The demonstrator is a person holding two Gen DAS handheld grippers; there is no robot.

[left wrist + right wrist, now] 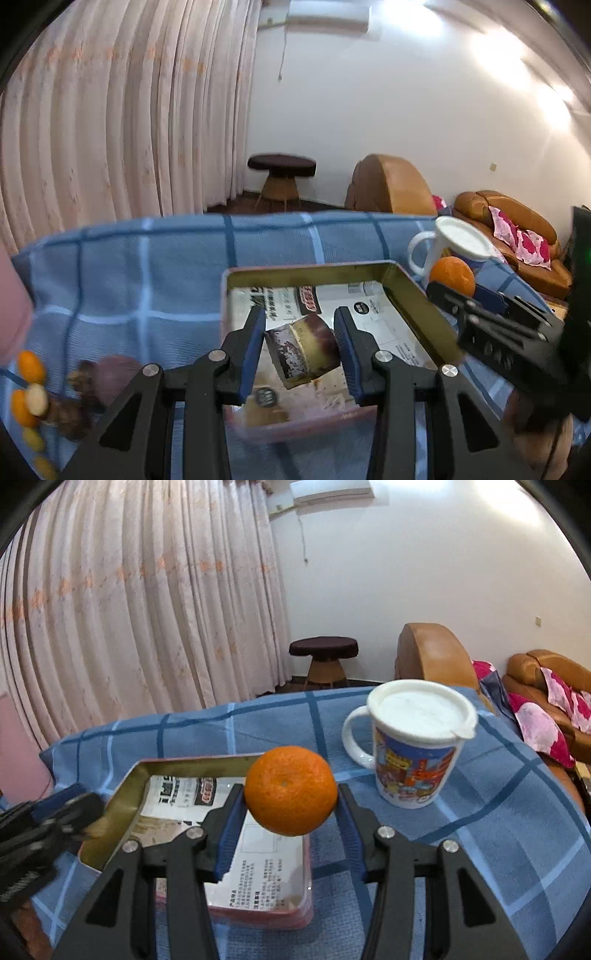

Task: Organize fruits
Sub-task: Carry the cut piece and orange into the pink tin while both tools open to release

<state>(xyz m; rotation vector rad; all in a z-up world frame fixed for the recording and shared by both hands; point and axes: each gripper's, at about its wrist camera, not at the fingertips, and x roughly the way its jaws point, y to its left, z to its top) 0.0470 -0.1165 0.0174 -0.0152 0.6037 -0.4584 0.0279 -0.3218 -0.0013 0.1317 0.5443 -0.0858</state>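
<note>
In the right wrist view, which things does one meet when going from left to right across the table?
Left gripper → tin tray → orange in the right gripper → lidded mug.

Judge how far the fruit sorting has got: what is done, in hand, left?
Done: nothing lies in the tin tray yet. In hand: left gripper holds a brown cut fruit over it; right gripper holds an orange. Left: small fruits on the cloth.
</note>
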